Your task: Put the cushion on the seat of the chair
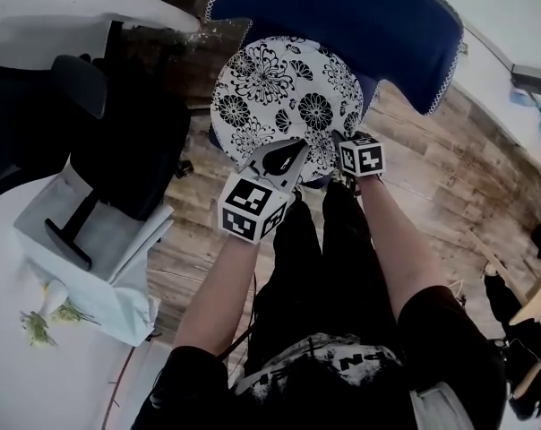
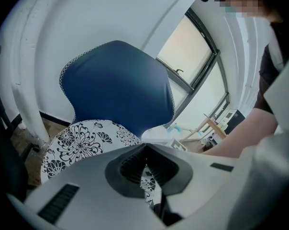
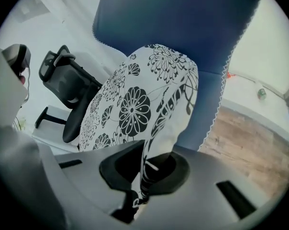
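Note:
The round white cushion with black flower print lies over the seat of the blue chair, in front of its blue backrest. My left gripper is at the cushion's near edge, and its jaws are shut with printed fabric between the pads. My right gripper is at the near right edge. In the right gripper view a fold of the cushion is pinched between the shut jaws of that gripper. The chair's seat is mostly hidden under the cushion.
A black office chair stands at the left on the wooden floor. A white table with a small flower sprig is at the lower left. The person's dark-trousered legs stand just before the blue chair.

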Demonstrator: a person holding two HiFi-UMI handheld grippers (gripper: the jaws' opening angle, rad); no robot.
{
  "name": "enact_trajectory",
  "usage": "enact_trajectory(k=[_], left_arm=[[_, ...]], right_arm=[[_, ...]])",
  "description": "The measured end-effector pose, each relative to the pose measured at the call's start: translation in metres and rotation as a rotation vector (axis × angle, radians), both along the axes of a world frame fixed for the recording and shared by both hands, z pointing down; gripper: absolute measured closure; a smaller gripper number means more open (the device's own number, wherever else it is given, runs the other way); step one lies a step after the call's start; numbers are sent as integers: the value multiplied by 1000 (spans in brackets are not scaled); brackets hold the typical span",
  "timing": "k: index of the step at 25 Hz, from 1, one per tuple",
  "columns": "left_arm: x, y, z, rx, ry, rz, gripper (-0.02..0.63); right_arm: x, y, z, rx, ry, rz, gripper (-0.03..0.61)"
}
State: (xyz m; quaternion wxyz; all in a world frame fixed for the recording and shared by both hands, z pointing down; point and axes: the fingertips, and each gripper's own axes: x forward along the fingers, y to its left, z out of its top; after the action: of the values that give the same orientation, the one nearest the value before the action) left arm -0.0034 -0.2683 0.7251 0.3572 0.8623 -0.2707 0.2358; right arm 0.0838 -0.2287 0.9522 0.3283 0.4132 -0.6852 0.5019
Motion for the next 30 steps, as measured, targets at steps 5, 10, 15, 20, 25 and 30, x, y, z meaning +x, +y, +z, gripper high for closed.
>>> enact_trajectory(k=[5, 10, 15, 20, 25, 30], left_arm=[[4, 3, 4, -12, 7, -9, 598], [4, 2, 1, -11, 5, -5, 598], [3, 2, -9, -7, 1, -2, 598], [7, -7, -25, 12, 17, 1, 598], [9, -11, -49, 47, 21, 25, 598], [2, -12, -67, 77, 3, 40, 598]], right_arm=[[0, 2, 5, 0, 25, -47, 551], [0, 1, 3, 2, 34, -68, 548], [7, 2, -4, -12, 56, -57, 444], [25, 6, -9, -61, 140, -80, 328], [42, 3, -30, -49, 189, -74, 322], [44, -16, -67, 61, 226, -89, 324]])
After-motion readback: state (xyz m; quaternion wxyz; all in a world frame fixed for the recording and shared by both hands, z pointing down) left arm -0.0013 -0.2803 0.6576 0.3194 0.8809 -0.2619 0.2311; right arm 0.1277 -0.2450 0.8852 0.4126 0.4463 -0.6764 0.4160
